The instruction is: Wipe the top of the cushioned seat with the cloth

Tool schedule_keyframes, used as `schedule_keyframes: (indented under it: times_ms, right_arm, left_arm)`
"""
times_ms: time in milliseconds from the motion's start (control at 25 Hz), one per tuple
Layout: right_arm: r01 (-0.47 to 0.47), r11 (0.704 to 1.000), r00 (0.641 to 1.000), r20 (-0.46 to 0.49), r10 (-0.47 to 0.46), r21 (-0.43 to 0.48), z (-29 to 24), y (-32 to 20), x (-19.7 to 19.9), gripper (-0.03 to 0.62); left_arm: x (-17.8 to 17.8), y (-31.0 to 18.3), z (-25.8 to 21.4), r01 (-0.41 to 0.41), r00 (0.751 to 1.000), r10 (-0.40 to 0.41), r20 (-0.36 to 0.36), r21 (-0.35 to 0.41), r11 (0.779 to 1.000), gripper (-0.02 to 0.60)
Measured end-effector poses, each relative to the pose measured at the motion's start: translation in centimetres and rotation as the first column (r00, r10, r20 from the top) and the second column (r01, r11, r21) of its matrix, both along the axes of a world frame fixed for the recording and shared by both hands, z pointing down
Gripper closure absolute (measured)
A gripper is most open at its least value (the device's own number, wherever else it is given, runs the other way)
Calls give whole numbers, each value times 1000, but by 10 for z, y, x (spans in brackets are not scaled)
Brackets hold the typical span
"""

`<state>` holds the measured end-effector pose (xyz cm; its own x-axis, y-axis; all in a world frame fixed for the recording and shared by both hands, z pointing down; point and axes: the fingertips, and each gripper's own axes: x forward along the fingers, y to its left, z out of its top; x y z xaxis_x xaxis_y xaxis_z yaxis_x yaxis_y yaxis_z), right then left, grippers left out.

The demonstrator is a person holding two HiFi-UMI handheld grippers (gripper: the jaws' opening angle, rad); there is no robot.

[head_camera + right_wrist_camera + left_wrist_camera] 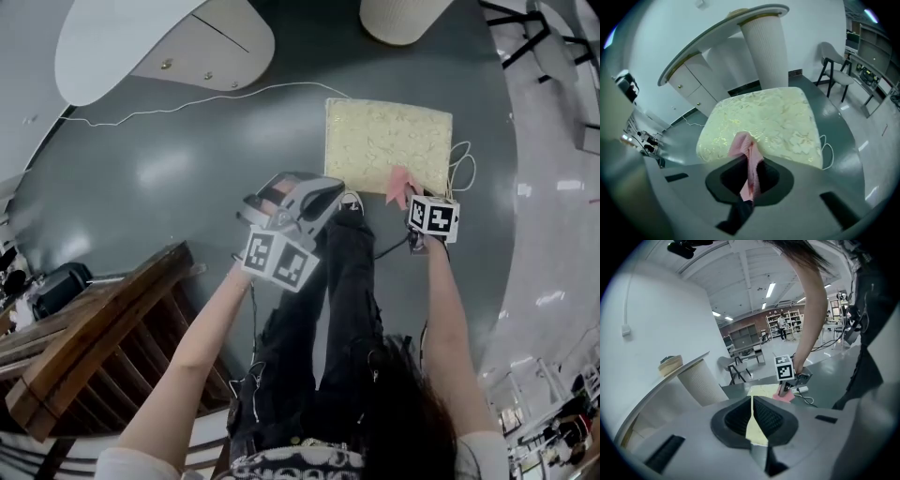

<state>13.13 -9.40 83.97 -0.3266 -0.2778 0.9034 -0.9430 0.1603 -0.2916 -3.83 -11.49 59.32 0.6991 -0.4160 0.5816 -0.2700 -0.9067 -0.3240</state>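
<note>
– The cloth (749,161), where is it?

– Pinched in the right gripper (749,177). Its fingers are clenched on a bunched fold of the pink fabric. The loose end pokes out ahead, over the near edge of the cushioned seat (764,117).

– And on the seat itself?

– From the head view the cloth (403,186) sits at about 5 o'clock on the seat (384,141), at its near right corner. I can't tell whether it presses down yet.

– How will it handle?

– It looks light and limp, so I'd expect it to fold and drag rather than push. The hold near the middle of the bunch seems right, since it leaves a soft tail to lay flat.

– The seat?

– Pale yellow, with a raised pattern. It is probably padded and will give under pressure. The pattern may snag the cloth a little. It rests on a glossy floor (187,169), so a firm stroke could slide it.

– The other hand?

– The left gripper (752,414) has its fingers pressed together on nothing. It hovers at roughly 8 o'clock off the seat. It could steady the near left edge.

– Anything close by?

– A white cable (461,167) loops at the seat's 3 o'clock, and a ribbed white column (764,51) stands at 12.
</note>
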Motion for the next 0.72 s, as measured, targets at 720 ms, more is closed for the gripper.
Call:
schedule_keyframes:
  times_ms: [720]
  right_arm:
    - [-322,947,945,-72,320,-12,-10,18,145,583]
  left_arm:
    - [78,-33,-8,-79,996,79,-29,-18,997,568]
